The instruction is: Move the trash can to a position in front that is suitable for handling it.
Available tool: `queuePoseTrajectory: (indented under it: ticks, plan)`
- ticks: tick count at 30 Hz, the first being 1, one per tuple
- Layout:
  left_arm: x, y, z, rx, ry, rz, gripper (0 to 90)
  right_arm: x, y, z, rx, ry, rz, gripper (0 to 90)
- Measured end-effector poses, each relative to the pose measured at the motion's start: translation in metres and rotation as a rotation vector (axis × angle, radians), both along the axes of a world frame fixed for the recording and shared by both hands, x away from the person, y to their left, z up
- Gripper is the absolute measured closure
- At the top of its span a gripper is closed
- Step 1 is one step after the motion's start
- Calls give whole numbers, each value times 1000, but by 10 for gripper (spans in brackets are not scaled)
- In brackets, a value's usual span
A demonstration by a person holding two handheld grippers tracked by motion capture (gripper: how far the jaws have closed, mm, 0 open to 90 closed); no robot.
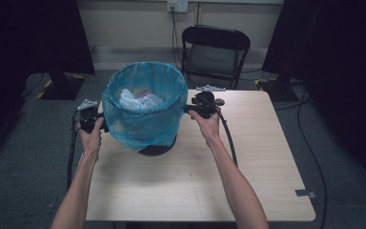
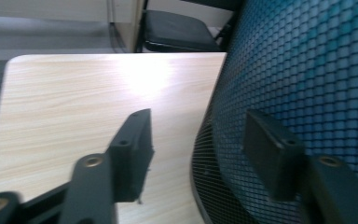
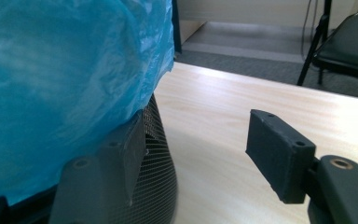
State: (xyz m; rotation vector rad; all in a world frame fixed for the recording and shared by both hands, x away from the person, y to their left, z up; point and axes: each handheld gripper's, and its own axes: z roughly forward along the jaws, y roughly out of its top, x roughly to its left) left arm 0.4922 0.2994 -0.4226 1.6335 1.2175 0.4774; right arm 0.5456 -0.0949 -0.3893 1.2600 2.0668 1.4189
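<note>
My table [image 1: 195, 181] is pale wood-grain laminate, smooth, with a soft sheen where the light falls on it. The round black bin [image 2: 223, 196] is fine wire mesh, matt metal by its look. Its blue liner bag [image 1: 145, 119] is thin crinkled plastic film, glossy and half see-through. Crumpled white stuff [image 1: 132, 101] lies inside; I cannot tell whether it is paper or plastic. My tongs' black fingers [image 3: 279, 156] look like matt, slightly grainy plastic.

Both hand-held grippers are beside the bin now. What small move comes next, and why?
Probably ease the left hand-held gripper and right hand-held gripper up to the blue bag's hanging edge and pinch it: both stand open against the mesh bin, gripping nothing.
</note>
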Motion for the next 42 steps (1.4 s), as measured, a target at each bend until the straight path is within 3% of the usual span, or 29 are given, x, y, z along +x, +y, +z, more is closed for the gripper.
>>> queuePoseTrajectory:
  ticks: [8, 10, 14, 18, 22, 25, 30, 36, 42]
  plan:
    - [-14, -15, -1, -27, 3, -43, 463, -18, -18, 1, 1, -4, 20, 414]
    - [-18, -19, 0, -38, 24, -50, 472, -23, -22, 1, -4, -6, 22, 426]
    - [-27, -24, 3, -50, 14, -82, 471, -31, -32, 2, -4, 1, 40, 431]
    - [-33, -29, 3, -54, 9, -83, 471, -40, -38, 2, 0, 3, 46, 430]
    - [-40, -37, 7, -13, 11, -98, 479, -50, -44, 3, -10, 2, 33, 440]
    - [-44, -40, 7, -17, 17, -112, 482, -56, -49, 3, -5, 0, 37, 448]
    - [-50, -43, 4, -58, 17, -122, 482, -63, -55, 0, 24, 11, 34, 449]
    - [-60, -49, 3, -61, 14, -154, 491, -79, -63, 1, 12, 3, 23, 447]
    - [-67, -57, -1, -97, 0, -185, 490, -90, -74, -1, 29, -3, 18, 447]
